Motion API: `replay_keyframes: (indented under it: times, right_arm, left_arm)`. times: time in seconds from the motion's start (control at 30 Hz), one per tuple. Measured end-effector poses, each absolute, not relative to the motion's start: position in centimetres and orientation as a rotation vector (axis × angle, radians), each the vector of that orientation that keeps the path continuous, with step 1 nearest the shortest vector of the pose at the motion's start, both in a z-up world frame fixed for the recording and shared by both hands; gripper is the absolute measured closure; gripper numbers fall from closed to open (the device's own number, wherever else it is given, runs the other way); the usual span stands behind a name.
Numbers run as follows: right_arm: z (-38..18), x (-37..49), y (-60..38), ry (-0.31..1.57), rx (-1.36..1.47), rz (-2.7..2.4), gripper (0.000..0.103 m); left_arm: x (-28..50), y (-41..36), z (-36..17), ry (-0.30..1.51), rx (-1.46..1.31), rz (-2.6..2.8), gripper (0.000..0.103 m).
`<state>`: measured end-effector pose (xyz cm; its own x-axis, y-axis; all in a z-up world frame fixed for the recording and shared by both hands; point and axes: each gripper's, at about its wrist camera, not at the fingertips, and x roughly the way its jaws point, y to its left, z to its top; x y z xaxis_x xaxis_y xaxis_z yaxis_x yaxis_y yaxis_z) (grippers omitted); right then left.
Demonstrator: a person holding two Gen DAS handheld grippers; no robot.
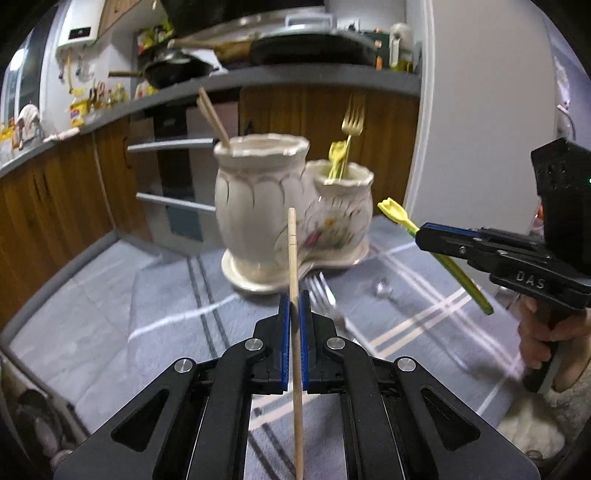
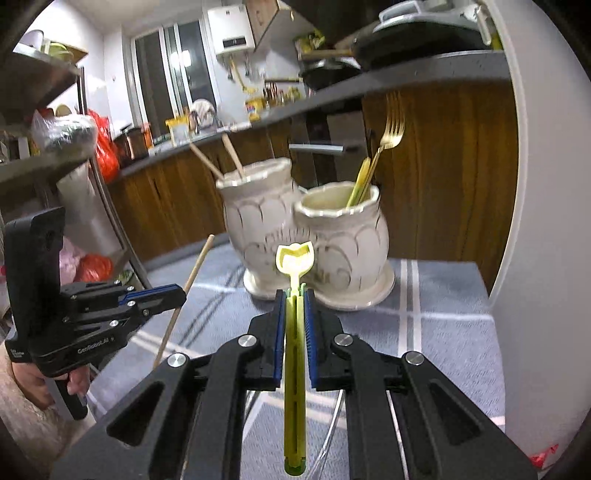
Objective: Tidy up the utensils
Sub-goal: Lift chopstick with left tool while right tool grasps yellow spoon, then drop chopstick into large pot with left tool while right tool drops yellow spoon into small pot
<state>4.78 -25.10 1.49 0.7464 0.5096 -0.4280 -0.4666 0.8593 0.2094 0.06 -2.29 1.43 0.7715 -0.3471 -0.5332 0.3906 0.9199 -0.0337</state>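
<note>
Nearest each lens: L gripper (image 1: 294, 306) was clamped tight on a wooden chopstick (image 1: 293, 258), blue pads pressed to both sides, the stick running fwd past the fingertips toward the holder. R gripper (image 2: 294, 295) was closed narrow on a yellow-green plastic fork (image 2: 295, 258), its tulip-shaped head sticking out just past the tips. Both were held above a blue-grey plaid tablecloth (image 1: 110, 306); a hand (image 1: 546, 332) gripped the R tool's handle. On the cloth btwn L gripper and holder lay a silver fork (image 1: 321, 291), w/ a small silver utensil (image 1: 384, 288) near it, blurred. Beyond stood the cream ceramic double holder (image 1: 258, 206) on its own base: the taller pot (image 2: 258, 206) held two wooden chopsticks (image 2: 232, 155), leaning; the shorter pot (image 2: 347, 229), touching it, held a gold fork (image 2: 391, 125) and another yellow-green utensil (image 2: 360, 181). Nothing stood btwn the held pieces and the pot mouths. Farther back: wood-front cabinets (image 1: 55, 206), a grey counter (image 1: 295, 79) w/ pans, blurred clutter and a white wall heater (image 2: 234, 31).
</note>
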Motion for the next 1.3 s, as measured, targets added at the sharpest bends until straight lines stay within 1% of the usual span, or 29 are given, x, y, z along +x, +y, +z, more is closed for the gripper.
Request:
replay_keyframes:
  times: [0.13, 0.3, 0.6, 0.9, 1.1, 1.3]
  right_arm:
    - [2.3, 4.6, -25.6, 0.439, 0.115, 0.525, 0.093]
    - [3.3, 5.0, -25.9, 0.376, 0.123, 0.498, 0.093]
    - [3.3, 5.8, -25.7, 0.346, 0.133, 0.491, 0.093]
    - [4.2, 5.3, -26.2, 0.293, 0.152, 0.487, 0.093]
    - [6.9, 7.1, -26.1, 0.229, 0.201, 0.517, 0.093]
    - [7.6, 10.3, -26.2, 0.234, 0.260, 0.517, 0.093]
  left_arm:
    - [0.1, -1.8, 2.2, 0.510, 0.019, -0.437, 0.098]
    - [0.4, -1.9, 3.7, 0.462, 0.009, -0.449, 0.098]
    - [0.9, -1.7, 4.2, 0.432, 0.015, -0.453, 0.098]
    - [-0.1, -1.9, 5.5, 0.389, 0.022, -0.472, 0.098]
    - [-0.1, -2.3, 8.6, 0.354, 0.002, -0.514, 0.098]
    - [2.2, -3.5, 13.0, 0.303, 0.017, -0.502, 0.098]
